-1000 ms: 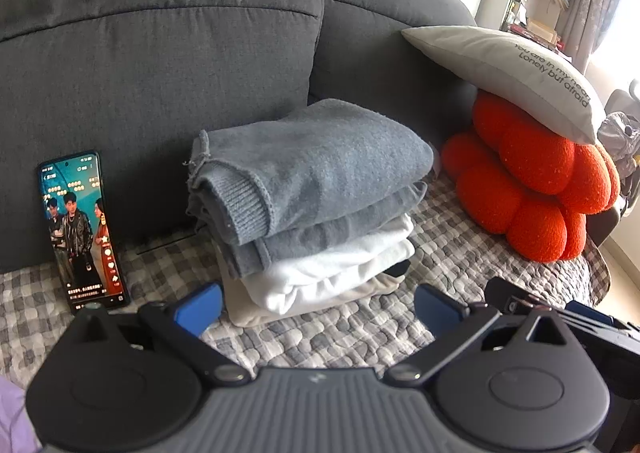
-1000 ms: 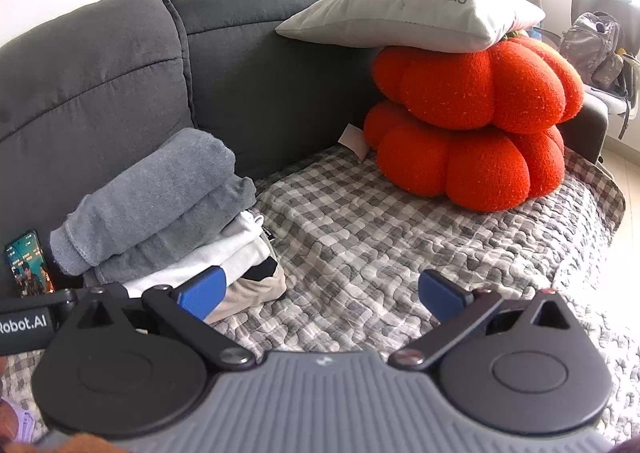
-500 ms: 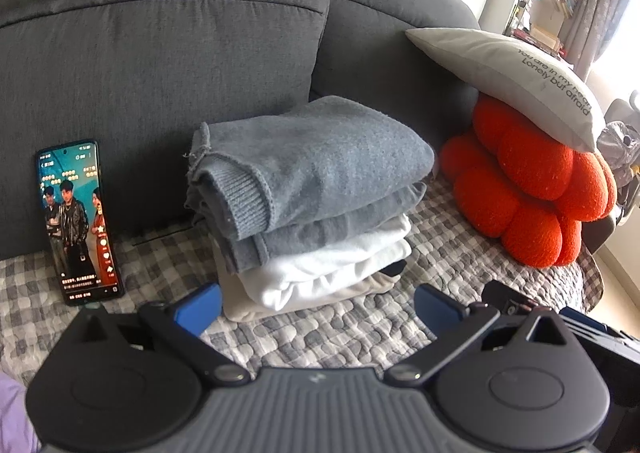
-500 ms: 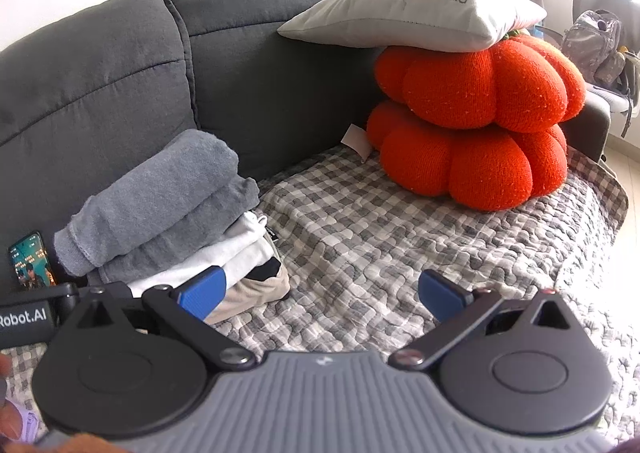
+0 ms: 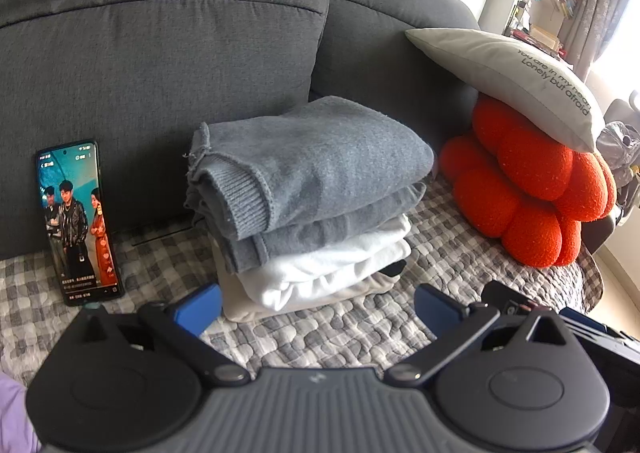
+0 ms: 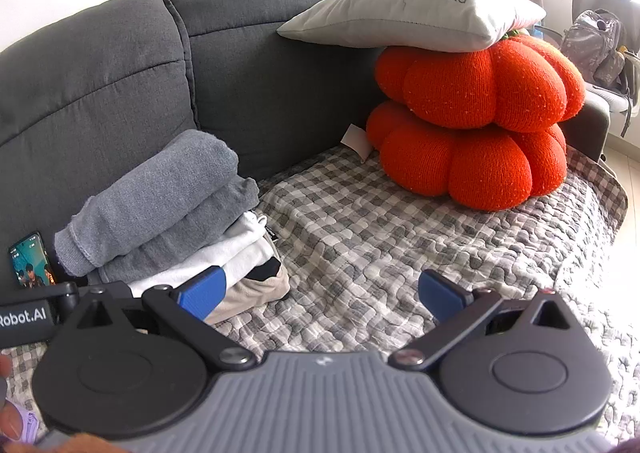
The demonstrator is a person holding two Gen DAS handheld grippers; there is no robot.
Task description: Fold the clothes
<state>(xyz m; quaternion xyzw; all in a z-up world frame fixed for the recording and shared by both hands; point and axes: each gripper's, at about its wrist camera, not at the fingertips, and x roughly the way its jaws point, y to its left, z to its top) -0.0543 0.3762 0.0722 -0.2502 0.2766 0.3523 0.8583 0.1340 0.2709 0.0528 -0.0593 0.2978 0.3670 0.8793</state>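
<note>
Left wrist view: my left gripper point(image 5: 316, 307) hangs spread and empty, the stack point(image 5: 308, 209) straight ahead just past its fingertips, squared against the sofa point(image 5: 160, 53) so it won't topple. A phone point(image 5: 78, 223) leans to the front-left. The lowest garment is mostly buried.

Right wrist view: my right gripper point(image 6: 320, 293) is also apart, holding nothing; the stack point(image 6: 168, 221) sits ahead-left, its near corner behind my left finger. Open blanket point(image 6: 400, 237) ahead, cushions point(image 6: 476, 121) beyond. I judge folding finished; any unfolded clothes lie out of frame.

Blue pads point(image 5: 199, 307) are carried on black arms, fixed by silver screws point(image 6: 234, 355) to a ribbed grey body point(image 6: 320, 401).
</note>
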